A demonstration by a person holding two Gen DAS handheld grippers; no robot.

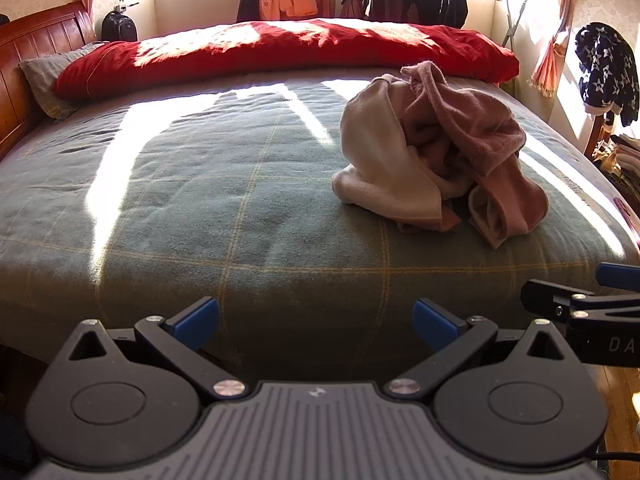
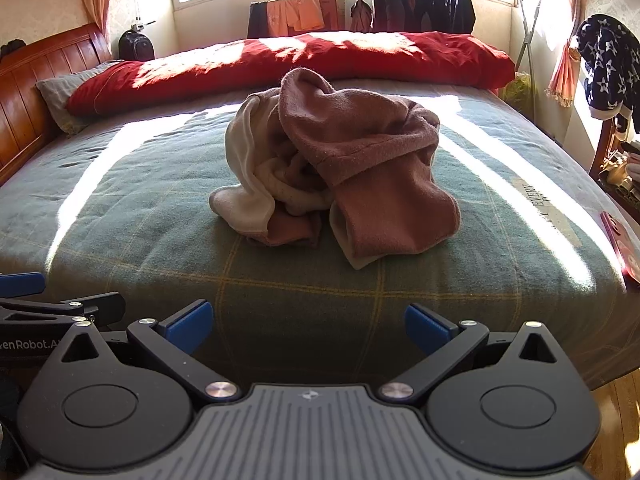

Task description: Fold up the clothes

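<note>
Pink-and-cream garment (image 2: 332, 184) lies crumpled on bed (image 2: 160, 248); left gripper (image 1: 316, 322), right gripper (image 2: 308, 326) spread wide, empty.

Crumpled garment (image 2: 336, 168) on bed (image 2: 160, 216)

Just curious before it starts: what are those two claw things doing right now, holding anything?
Left gripper: open, holding nothing.
Right gripper: open, holding nothing; the crumpled pink garment lies untouched on the bed.
</note>
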